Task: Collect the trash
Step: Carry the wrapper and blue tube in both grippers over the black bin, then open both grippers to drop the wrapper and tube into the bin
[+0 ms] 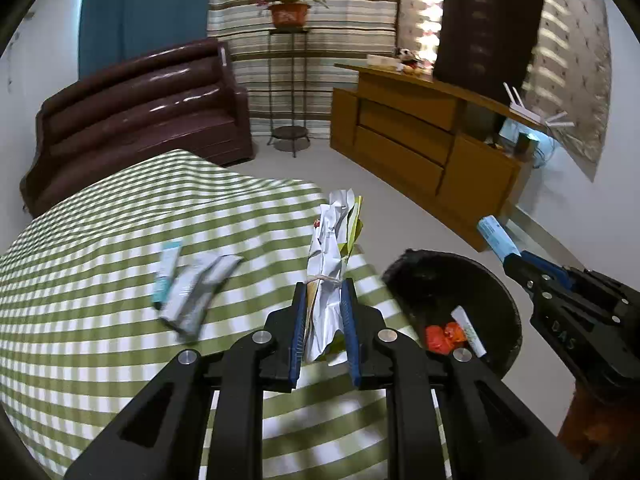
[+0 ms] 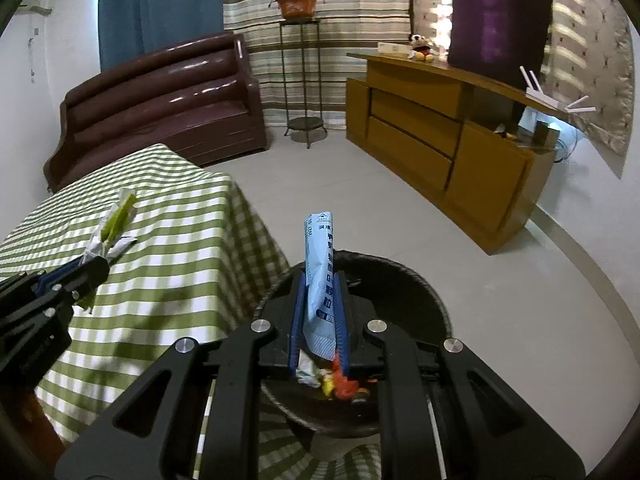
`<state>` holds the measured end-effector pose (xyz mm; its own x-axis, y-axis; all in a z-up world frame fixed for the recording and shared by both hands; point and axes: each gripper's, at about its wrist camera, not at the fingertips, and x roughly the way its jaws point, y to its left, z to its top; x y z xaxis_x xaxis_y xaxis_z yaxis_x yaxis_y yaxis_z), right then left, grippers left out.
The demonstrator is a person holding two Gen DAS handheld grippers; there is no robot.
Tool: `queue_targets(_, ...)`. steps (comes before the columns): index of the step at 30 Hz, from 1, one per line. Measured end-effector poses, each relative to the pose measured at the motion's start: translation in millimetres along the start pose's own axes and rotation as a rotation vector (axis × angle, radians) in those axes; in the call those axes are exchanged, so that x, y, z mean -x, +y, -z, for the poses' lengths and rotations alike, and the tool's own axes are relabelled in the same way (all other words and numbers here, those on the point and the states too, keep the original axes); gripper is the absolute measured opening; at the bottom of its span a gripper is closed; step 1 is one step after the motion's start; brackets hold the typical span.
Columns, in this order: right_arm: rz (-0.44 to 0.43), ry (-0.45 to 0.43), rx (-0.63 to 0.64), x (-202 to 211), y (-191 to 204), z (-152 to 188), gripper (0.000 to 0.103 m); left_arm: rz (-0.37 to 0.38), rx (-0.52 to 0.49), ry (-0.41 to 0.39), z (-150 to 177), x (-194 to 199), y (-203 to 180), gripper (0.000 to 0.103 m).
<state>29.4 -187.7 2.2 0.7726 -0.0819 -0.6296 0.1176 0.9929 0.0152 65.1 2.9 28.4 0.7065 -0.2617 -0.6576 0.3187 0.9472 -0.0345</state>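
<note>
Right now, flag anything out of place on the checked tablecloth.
Loose wrappers lie scattered askew on the tablecloth, uncollected. Otherwise the left gripper holds crumpled paper, and the right gripper holds a blue sachet over the bin.

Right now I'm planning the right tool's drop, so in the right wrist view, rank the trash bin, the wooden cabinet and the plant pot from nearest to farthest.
1. Trash bin: directly beneath the right tool, which grips a blue packet.
2. Wooden cabinet: across the floor, ahead right.
3. Plant pot: on its stand by the far curtains.
</note>
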Motion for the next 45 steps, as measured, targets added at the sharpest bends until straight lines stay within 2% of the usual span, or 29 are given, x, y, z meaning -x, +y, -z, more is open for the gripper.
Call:
queue_targets(10,0.055,-0.018,-0.022,-6.7,-30.8,0.7,0.014,0.027,-0.070,0.012,0.3,-26.1,-45.5,0.019)
queue_targets(26,0.088,0.013,-0.068,-25.6,-50.1,8.2,0.015,0.029,-0.147,0.027,2.1,-53.0,-75.3,0.021)
queue_targets(28,0.088,0.014,-0.073,-26.0,-51.0,8.1,0.020,0.028,-0.144,0.035,1.5,-54.7,-75.6,0.036)
queue_targets(30,0.091,0.009,-0.074,-25.5,-51.9,8.5,0.025,0.025,-0.137,0.028,-0.6,-54.6,-76.9,0.042)
queue_targets(34,0.095,0.004,-0.075,-24.4,-52.4,8.0,0.027,0.022,-0.137,0.024,-1.0,-54.2,-77.8,0.047)
queue_targets(38,0.107,-0.009,-0.077,-21.0,-52.8,8.3,0.043,0.021,-0.132,0.022,-1.8,-53.7,-77.6,0.051)
queue_targets(45,0.118,-0.014,-0.084,-18.8,-54.8,5.9,0.055,0.020,-0.117,0.017,-1.9,-50.9,-72.0,0.054)
